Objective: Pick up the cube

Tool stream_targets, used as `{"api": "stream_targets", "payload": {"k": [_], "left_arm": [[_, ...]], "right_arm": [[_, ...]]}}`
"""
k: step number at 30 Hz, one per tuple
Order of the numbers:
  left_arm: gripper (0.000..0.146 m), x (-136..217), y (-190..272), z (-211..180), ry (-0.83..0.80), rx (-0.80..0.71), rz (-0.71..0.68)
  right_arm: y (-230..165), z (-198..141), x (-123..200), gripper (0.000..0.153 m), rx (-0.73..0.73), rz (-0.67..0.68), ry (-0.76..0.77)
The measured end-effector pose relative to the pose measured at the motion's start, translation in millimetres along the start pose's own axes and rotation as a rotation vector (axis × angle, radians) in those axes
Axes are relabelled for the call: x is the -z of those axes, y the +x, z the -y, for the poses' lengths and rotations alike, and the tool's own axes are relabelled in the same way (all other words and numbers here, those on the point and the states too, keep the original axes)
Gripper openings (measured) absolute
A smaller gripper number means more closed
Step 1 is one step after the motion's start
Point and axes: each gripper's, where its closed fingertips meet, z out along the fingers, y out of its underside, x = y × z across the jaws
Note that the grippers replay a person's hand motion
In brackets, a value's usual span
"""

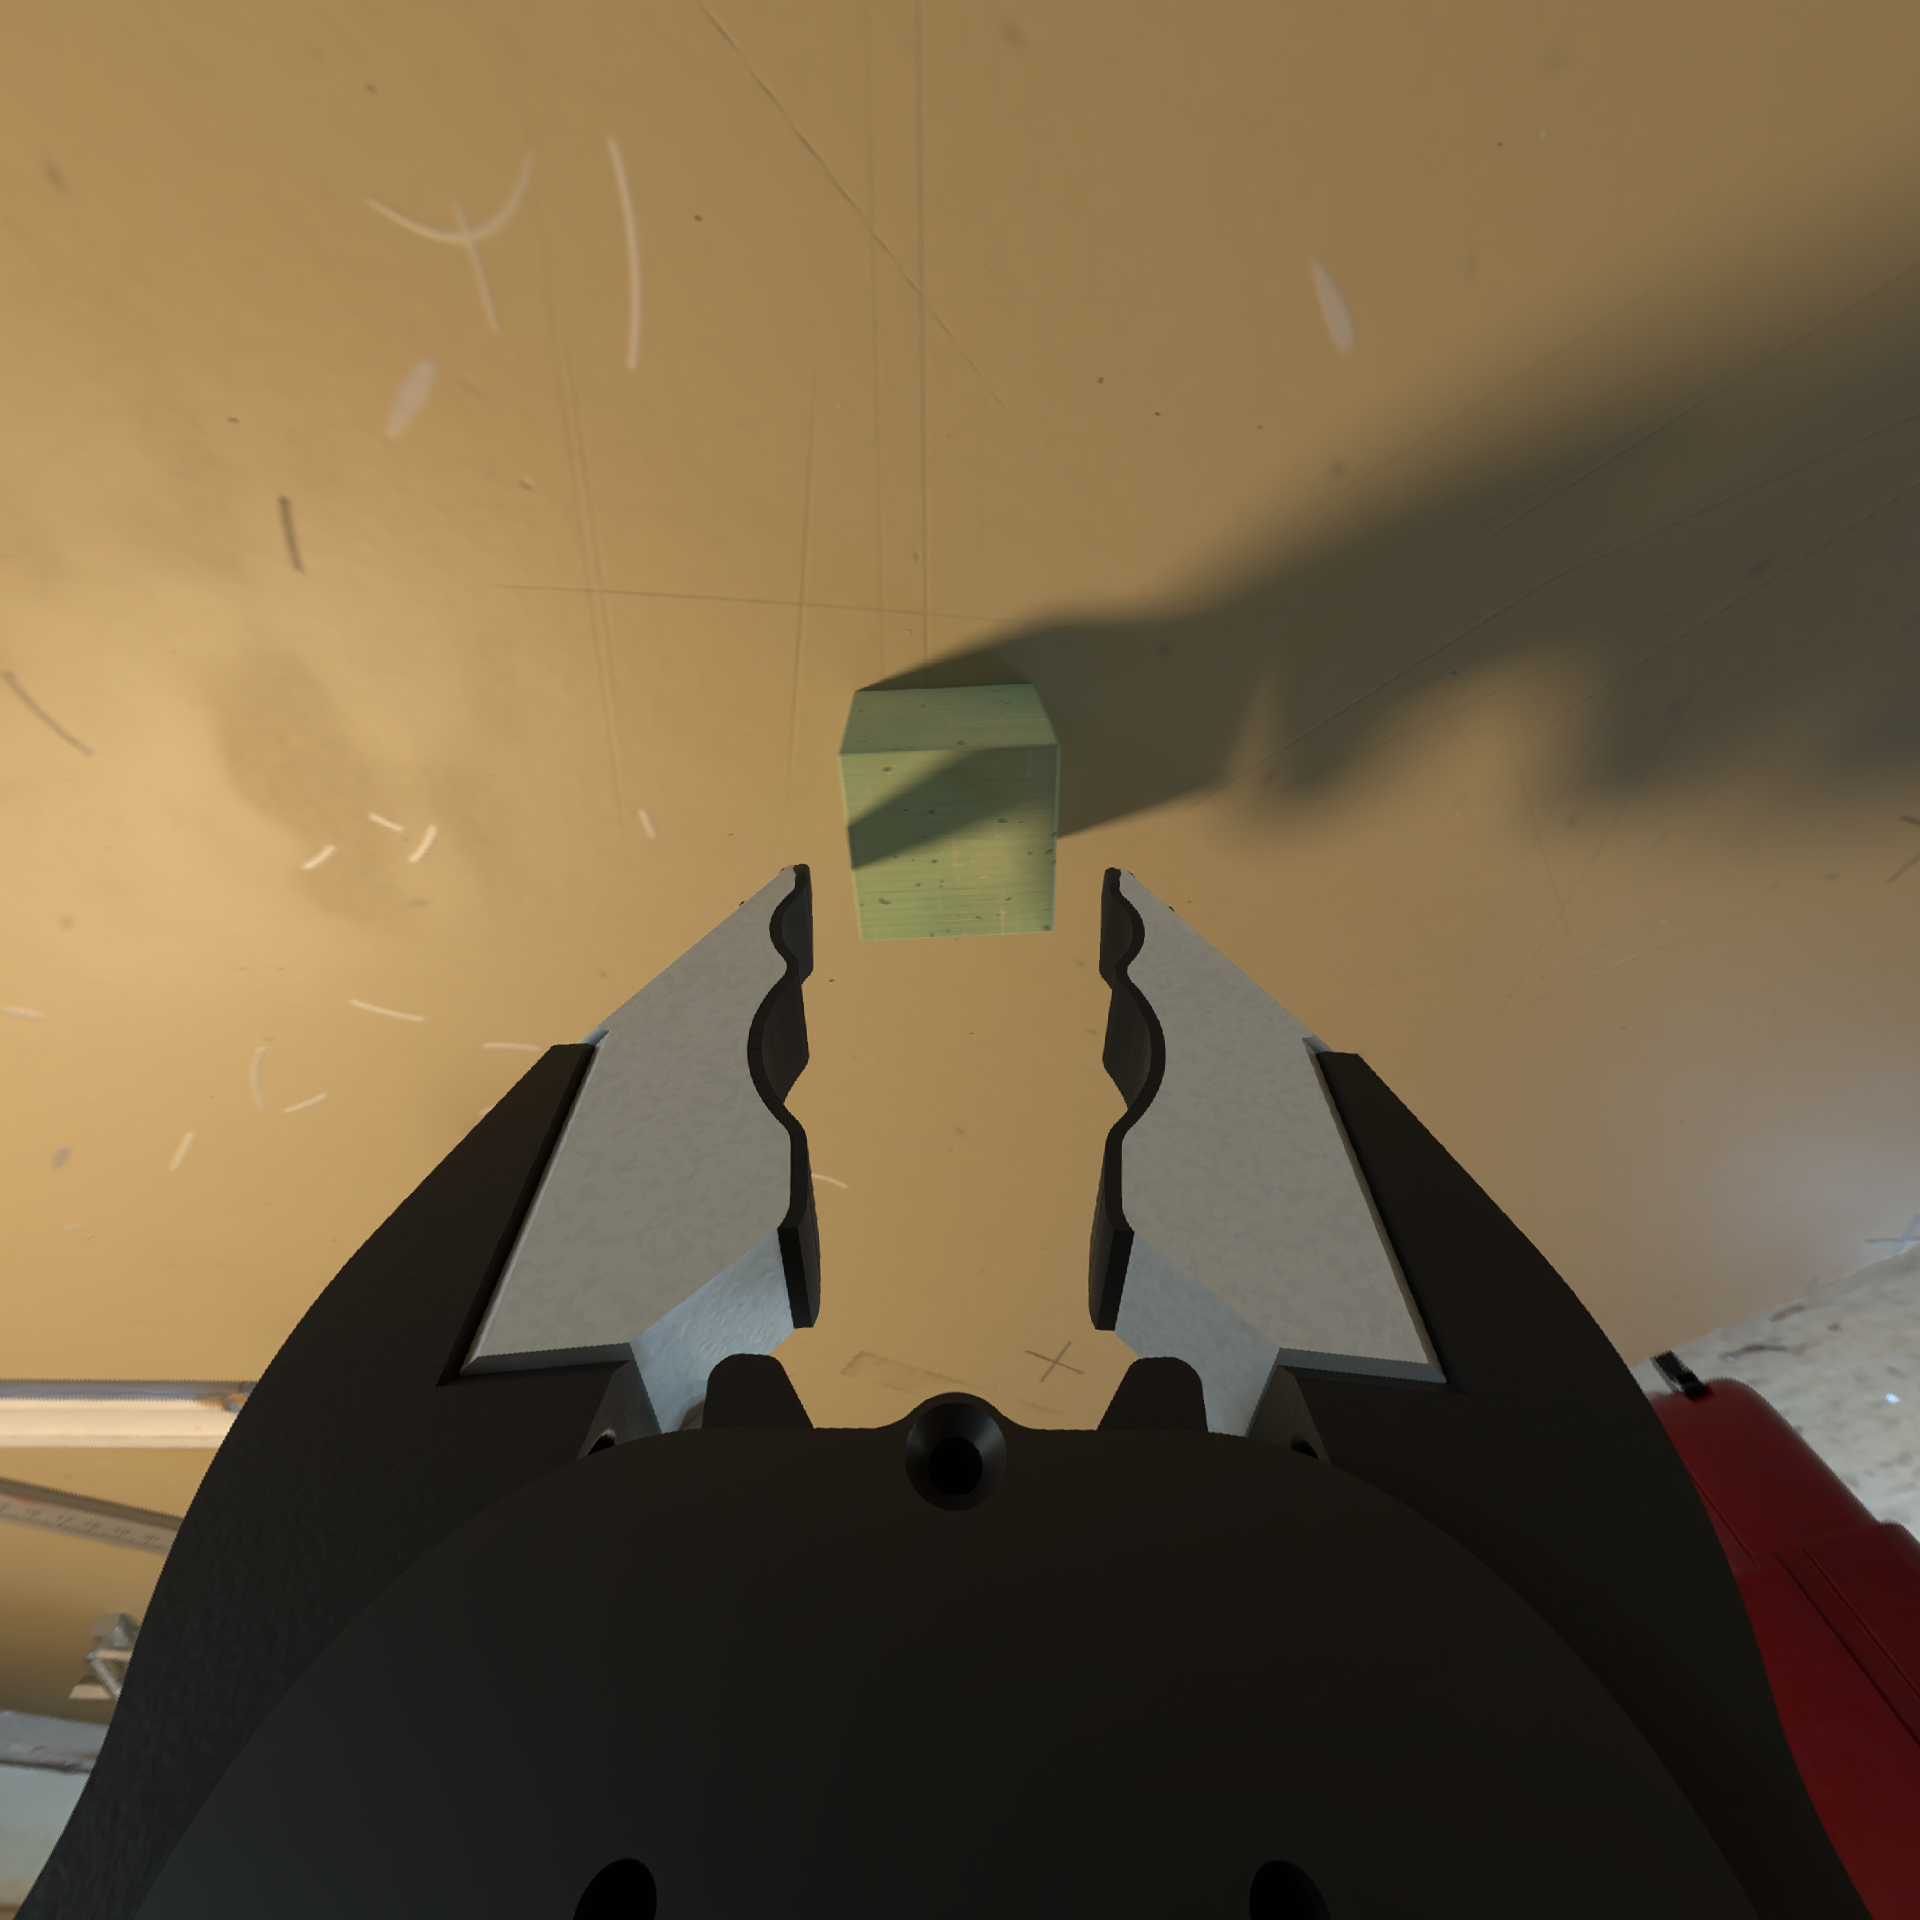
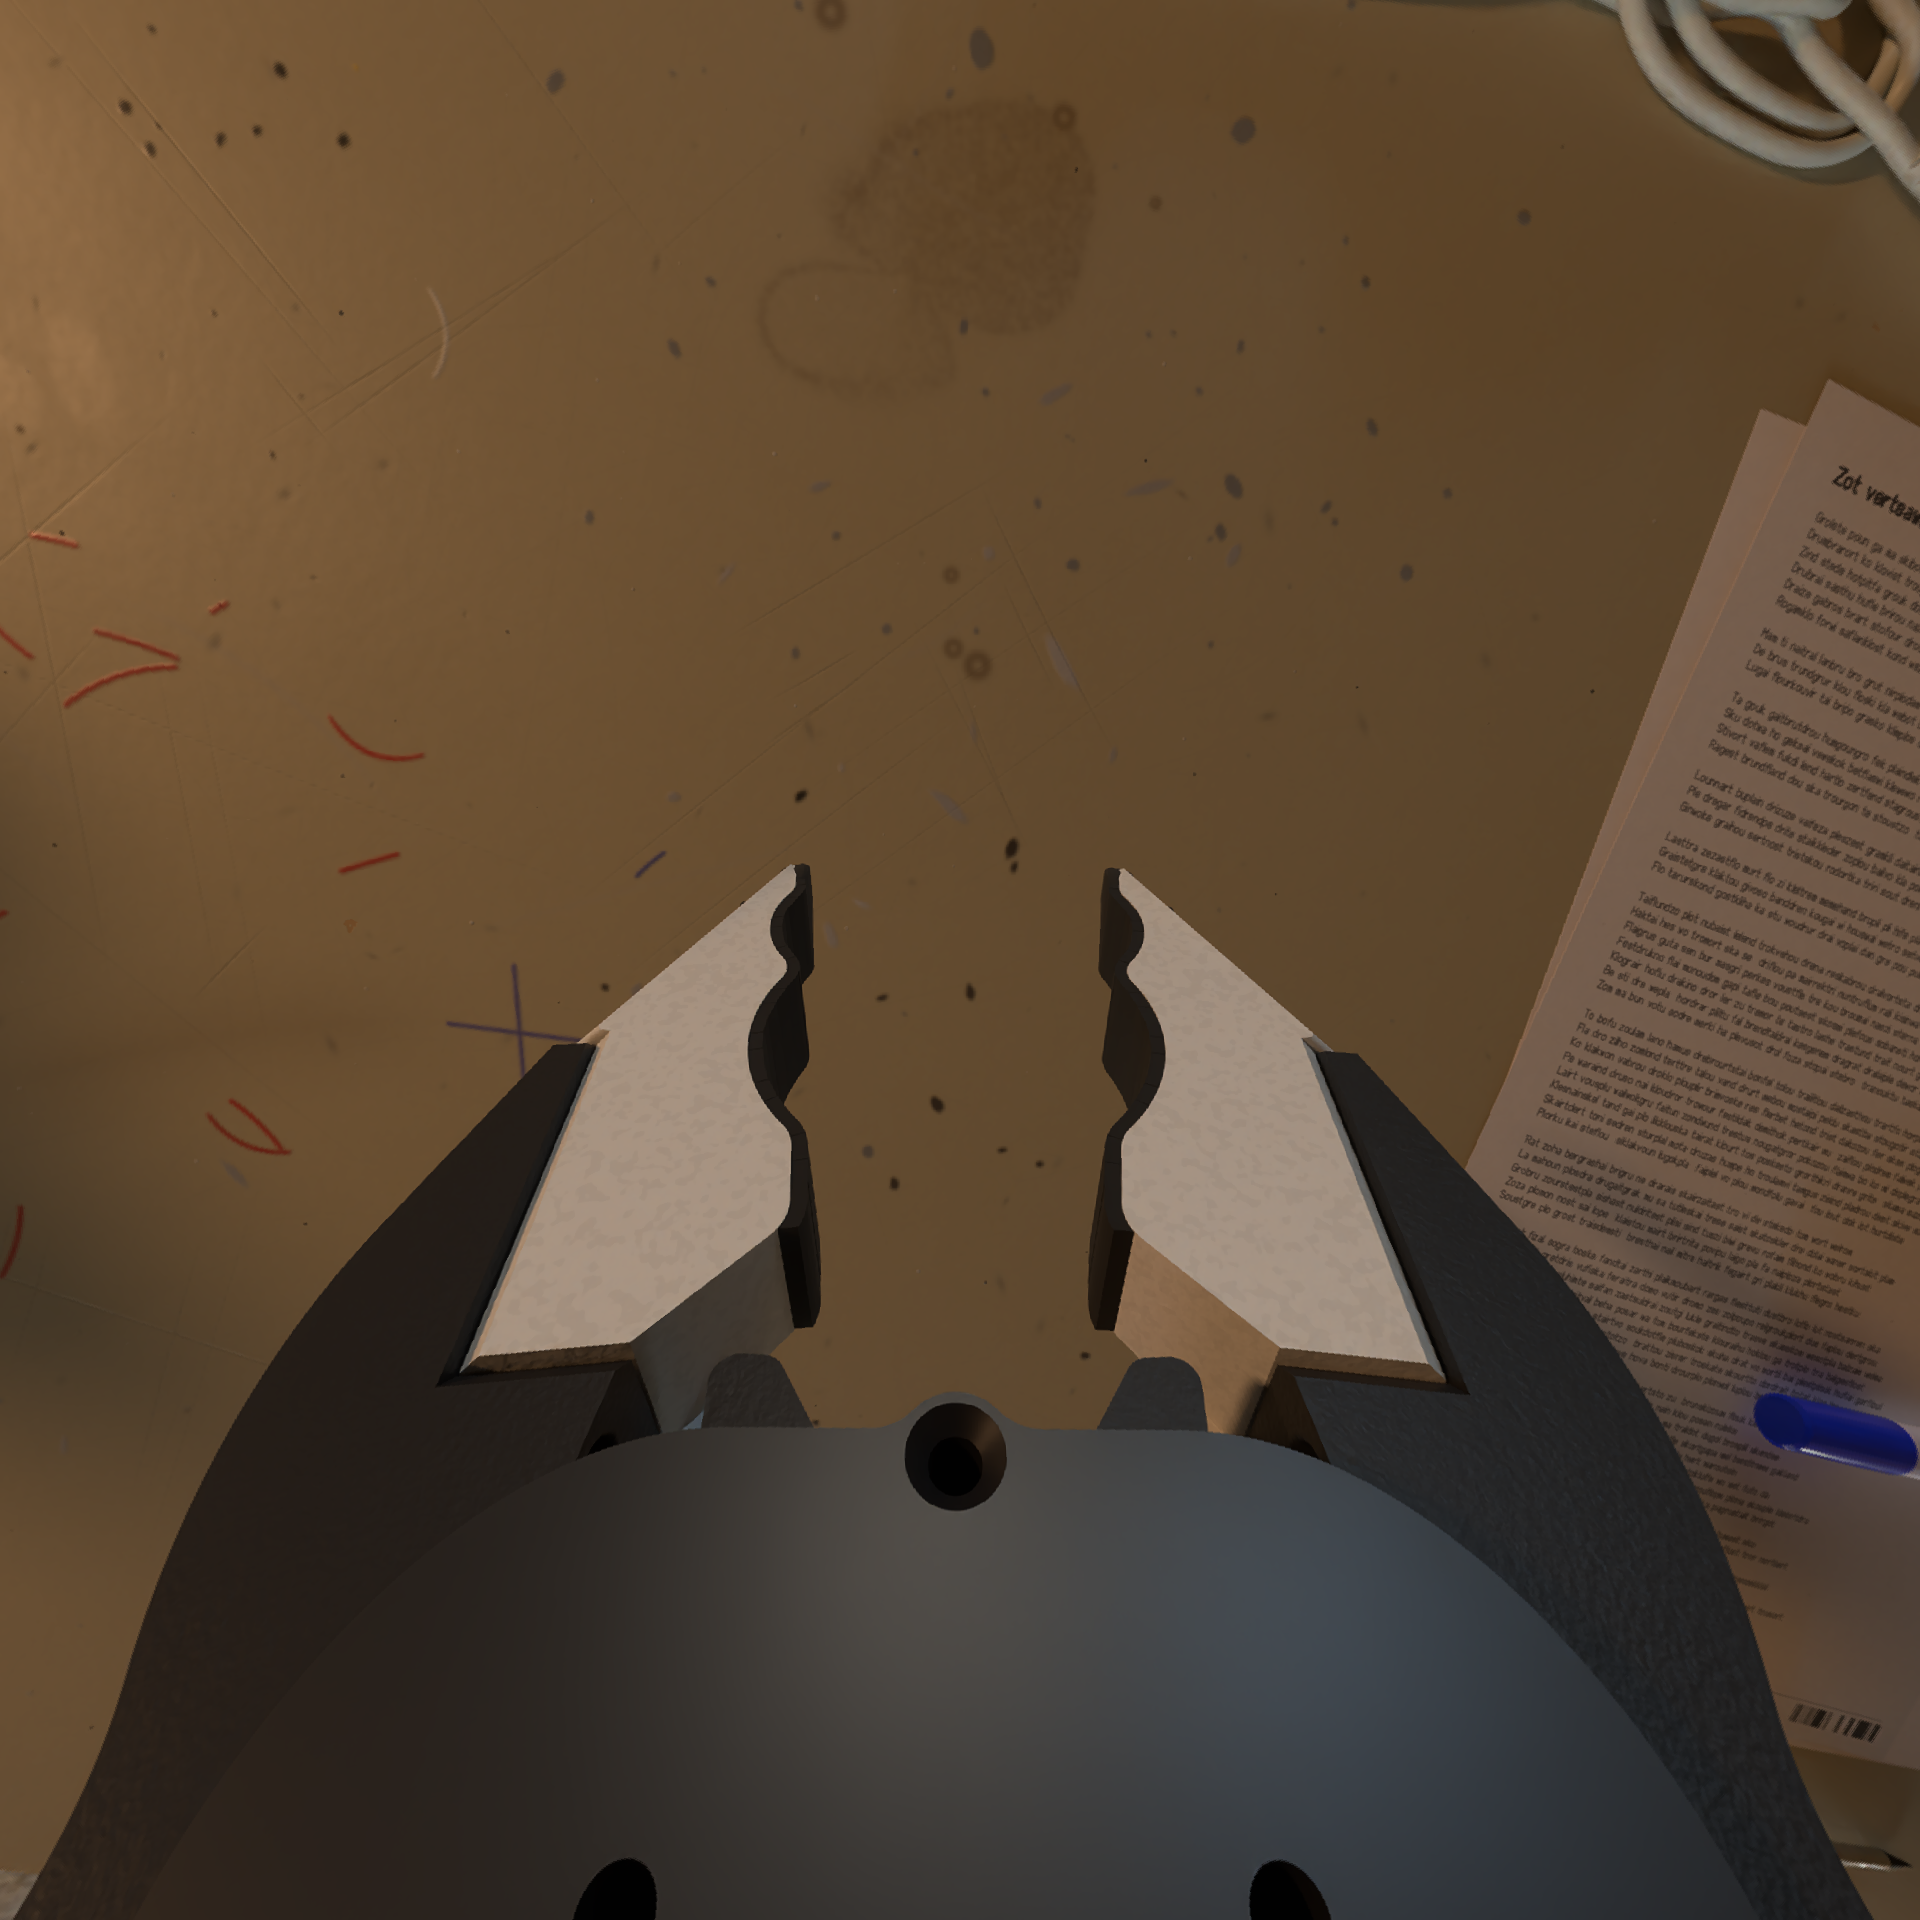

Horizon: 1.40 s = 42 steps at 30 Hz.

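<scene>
While the cube sits pale green on the tan surface, it lies just ahead of the left gripper, centred on the gap between the jaws and just past their tips, not touching them. Left jaws wide, holding nothing. Dark shadow crosses the cube's near face and runs off to the right. Red case right of the left jaws, behind the tips. Right gripper: jaws wide, empty, over bare speckled surface; cube not seen in that view. Printed sheets right of the right jaws, blue pen on them, white cable far ahead, right.
</scene>
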Motion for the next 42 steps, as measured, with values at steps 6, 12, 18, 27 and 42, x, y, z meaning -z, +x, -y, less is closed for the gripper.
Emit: {"api": "stream_targets", "payload": {"k": [6, 12, 18, 27, 42], "left_arm": [[0.056, -7, -3, -8, -0.089, 0.027, 0.034], [0.056, -16, -3, -9, -0.127, 0.041, 0.018], [0.045, -24, -1, -5, -0.160, 0.054, 0.004], [0.045, 17, -18, -2, -0.002, 0.043, 0.126], [0.045, 218, 88, 39, 1.116, -0.262, -0.390]], "right_arm": [[0, 0, 0, 0.056, 0.004, 0.001, -0.002], [0, -1, 0, 0.056, 0.005, 0.003, -0.002], [0, -1, 0, 0.056, 0.009, 0.004, -0.004], [1, -3, 3, 0.054, 0.009, -0.011, -0.019], [-107, 103, 97, 0.051, 0.328, -0.162, 0.465]]}}
